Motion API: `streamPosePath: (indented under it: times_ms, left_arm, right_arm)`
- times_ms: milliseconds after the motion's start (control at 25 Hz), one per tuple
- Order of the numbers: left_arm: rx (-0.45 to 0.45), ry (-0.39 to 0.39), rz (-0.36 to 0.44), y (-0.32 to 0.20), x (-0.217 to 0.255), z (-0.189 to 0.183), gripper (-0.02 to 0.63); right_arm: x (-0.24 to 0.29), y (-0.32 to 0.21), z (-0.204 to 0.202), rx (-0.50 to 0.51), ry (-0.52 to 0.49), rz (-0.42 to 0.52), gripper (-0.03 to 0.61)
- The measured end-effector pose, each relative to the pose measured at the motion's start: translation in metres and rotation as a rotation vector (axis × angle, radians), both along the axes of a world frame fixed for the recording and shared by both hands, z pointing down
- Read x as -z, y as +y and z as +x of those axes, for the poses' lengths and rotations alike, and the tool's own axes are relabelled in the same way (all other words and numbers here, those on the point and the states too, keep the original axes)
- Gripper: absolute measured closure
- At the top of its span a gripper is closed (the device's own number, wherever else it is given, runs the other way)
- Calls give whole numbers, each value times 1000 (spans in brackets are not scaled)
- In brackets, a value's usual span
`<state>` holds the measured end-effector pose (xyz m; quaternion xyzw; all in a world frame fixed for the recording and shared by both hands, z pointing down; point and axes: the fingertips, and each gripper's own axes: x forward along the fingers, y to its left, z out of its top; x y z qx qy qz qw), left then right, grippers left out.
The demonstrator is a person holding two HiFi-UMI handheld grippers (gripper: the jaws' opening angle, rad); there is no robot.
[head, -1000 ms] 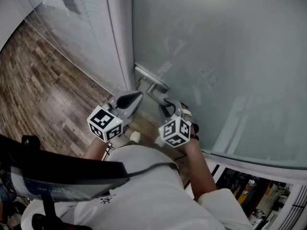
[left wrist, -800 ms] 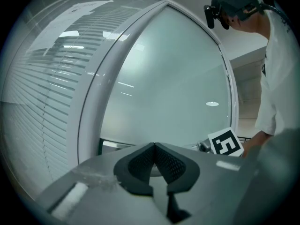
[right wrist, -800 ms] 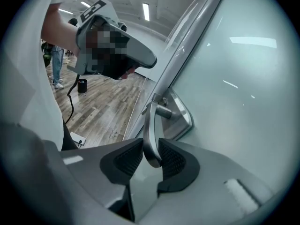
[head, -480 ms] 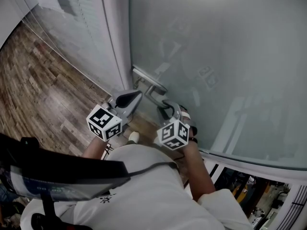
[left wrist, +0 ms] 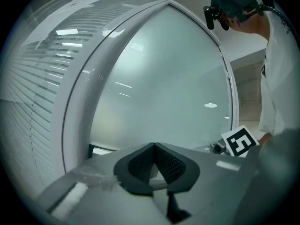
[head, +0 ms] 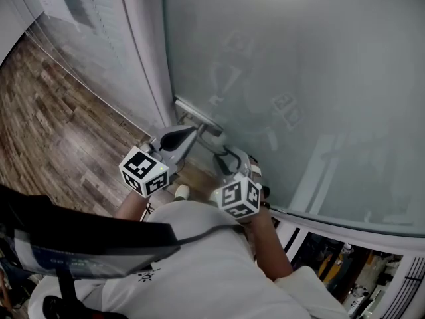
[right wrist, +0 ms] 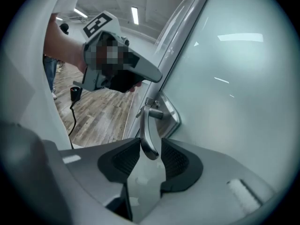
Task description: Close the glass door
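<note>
The frosted glass door fills the right of the head view, its edge close to the white frame post. Its metal lever handle sticks out from a plate at the door's edge. My right gripper reaches up to the lever from below. In the right gripper view the handle hangs between the jaws of the right gripper; they have just been opening, with a gap beside the lever, so it is open. My left gripper is shut on nothing, pointing at the door beside the handle.
A glass wall with white blinds runs off to the left of the post. Wood plank floor lies left of me. My shoe stands close to the door's foot. A window strip shows at the lower right.
The door and its handle have shifted left in the head view, toward the frame post. The right gripper went left with the handle. The left gripper has hardly moved.
</note>
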<state>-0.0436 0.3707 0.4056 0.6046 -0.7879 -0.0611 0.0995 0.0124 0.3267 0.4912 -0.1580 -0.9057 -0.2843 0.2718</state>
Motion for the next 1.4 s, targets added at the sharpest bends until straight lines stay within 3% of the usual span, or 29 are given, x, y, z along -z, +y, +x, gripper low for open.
streamPosePath:
  times_ms: [160,280,400,520,680,1400]
  left_arm:
    - [-27,3,-2,-10,0,1,609]
    - [-50,8,-2,-17,0,3,609]
    - [-73,3,10,-23,7,10,609]
    - [-87,-4,19,-24,15,16,609]
    - [-84,-14,29,-22,22,17,609]
    - [-24,-31,30,-2,24,-7,609]
  right_arm:
    - [28,2,8,-28,-59,-199,440]
    - [50,-1,9,-62,-130,-353,490]
    - [70,-3,11,-64,-194,-420,545]
    - [85,-3,13,-58,-241,-458,563]
    - [101,-8,12,-71,-300,-575,570]
    - [102,-5,-7,-67,-305,-562,571]
